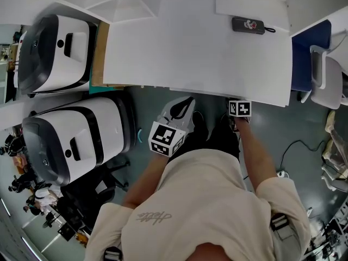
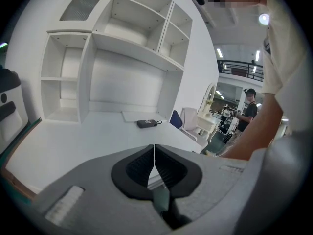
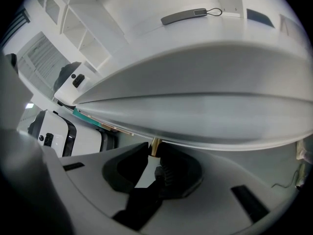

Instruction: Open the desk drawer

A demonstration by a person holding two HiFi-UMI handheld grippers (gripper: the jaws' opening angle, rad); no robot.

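The white desk (image 1: 196,53) fills the upper head view, and its front edge runs just above both grippers. In the right gripper view the drawer front (image 3: 205,116) shows as a pale band below the desktop, with a small brass knob (image 3: 155,147) sticking out of it. My right gripper (image 3: 155,154) is shut on that knob; in the head view only its marker cube (image 1: 239,109) shows at the desk edge. My left gripper (image 1: 181,106) hangs left of it in front of the desk, its jaws (image 2: 154,153) shut with nothing between them.
A black pouch with a strap (image 1: 248,25) lies at the back right of the desktop. Two large white-and-black machines (image 1: 54,53) (image 1: 76,140) stand to the left. A white chair (image 1: 326,83) and a blue panel are at the right. Open shelves (image 2: 122,38) rise behind the desk.
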